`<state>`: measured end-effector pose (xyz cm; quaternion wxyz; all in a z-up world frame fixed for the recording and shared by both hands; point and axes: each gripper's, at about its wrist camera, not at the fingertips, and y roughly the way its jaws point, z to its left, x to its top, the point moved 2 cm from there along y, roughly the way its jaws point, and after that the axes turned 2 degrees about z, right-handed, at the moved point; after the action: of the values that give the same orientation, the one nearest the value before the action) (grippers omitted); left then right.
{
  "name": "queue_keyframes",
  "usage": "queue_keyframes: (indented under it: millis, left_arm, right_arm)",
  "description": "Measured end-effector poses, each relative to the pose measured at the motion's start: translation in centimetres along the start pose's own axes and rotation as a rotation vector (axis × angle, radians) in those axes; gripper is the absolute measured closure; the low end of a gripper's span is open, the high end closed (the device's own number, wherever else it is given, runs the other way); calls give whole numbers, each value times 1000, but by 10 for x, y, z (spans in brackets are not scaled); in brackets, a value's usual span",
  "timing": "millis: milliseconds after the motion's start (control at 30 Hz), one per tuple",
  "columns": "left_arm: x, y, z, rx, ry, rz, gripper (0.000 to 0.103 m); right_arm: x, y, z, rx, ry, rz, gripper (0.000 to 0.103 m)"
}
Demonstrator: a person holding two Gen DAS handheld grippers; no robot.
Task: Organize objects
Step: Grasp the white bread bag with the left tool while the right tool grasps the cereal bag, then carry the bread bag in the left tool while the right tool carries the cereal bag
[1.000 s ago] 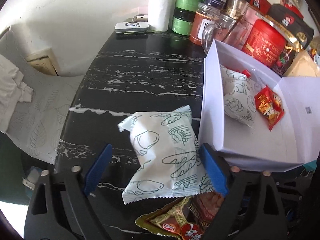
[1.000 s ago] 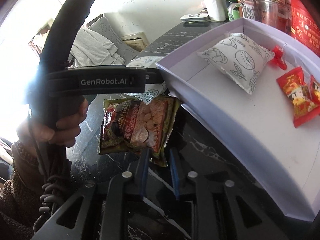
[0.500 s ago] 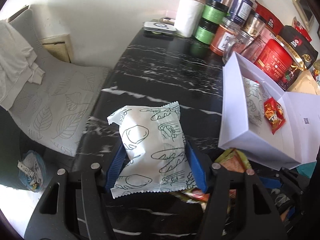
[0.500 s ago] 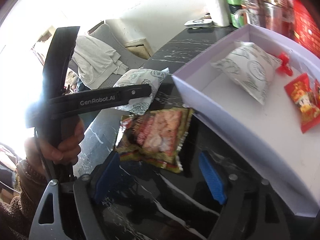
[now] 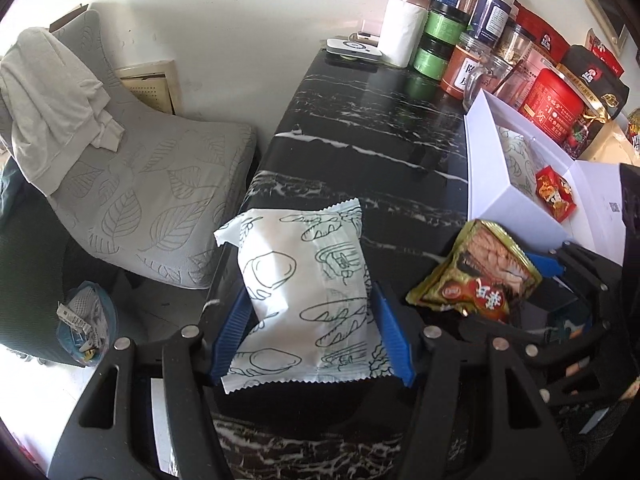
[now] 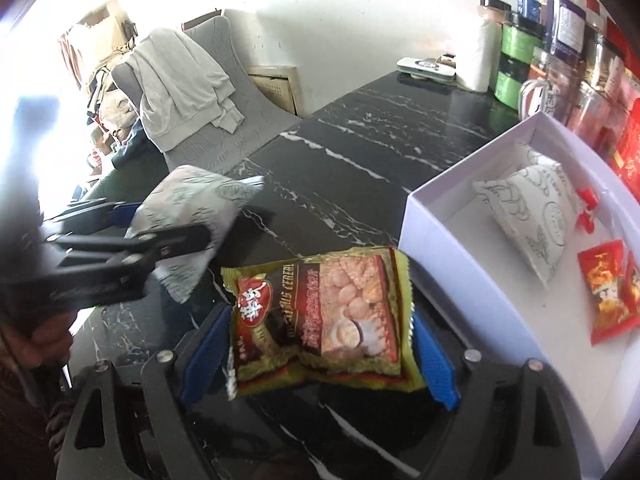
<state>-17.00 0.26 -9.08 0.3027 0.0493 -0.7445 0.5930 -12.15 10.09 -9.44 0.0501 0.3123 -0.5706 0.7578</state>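
My left gripper [image 5: 310,330] is shut on a white snack bag with green line drawings [image 5: 304,292] and holds it above the black marble table [image 5: 360,120]. My right gripper [image 6: 320,344] is shut on a gold and brown cereal packet [image 6: 320,320], lifted beside the open white box [image 6: 436,216]. The cereal packet also shows in the left wrist view [image 5: 476,272], and the white bag in the right wrist view [image 6: 188,216]. In the box lie another white snack bag [image 6: 532,212] and red packets [image 6: 612,288].
Jars, tins and a paper roll [image 5: 402,36] crowd the table's far end and the right behind the box. A small white device [image 5: 352,48] lies by the wall. A grey leaf-print chair [image 5: 140,192] with a white cloth stands left of the table.
My left gripper has lifted the white bag and pulled back and up. My right gripper, open half a second ago, has closed across the cereal packet and raised it off the table.
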Motion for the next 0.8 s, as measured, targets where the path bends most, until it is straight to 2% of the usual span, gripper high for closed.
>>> queue_keyframes:
  millis: [200, 633, 800]
  left_arm:
    - [-19, -9, -11, 1, 32, 9, 43]
    - [-67, -32, -53, -71, 103, 24, 43]
    - [-78, -40, -63, -89, 127, 19, 43]
  right_arm:
    - [-14, -2, 9, -18, -30, 10, 25]
    - [-68, -40, 7, -79, 15, 30, 25]
    - [-90, -55, 9, -78, 27, 31, 25]
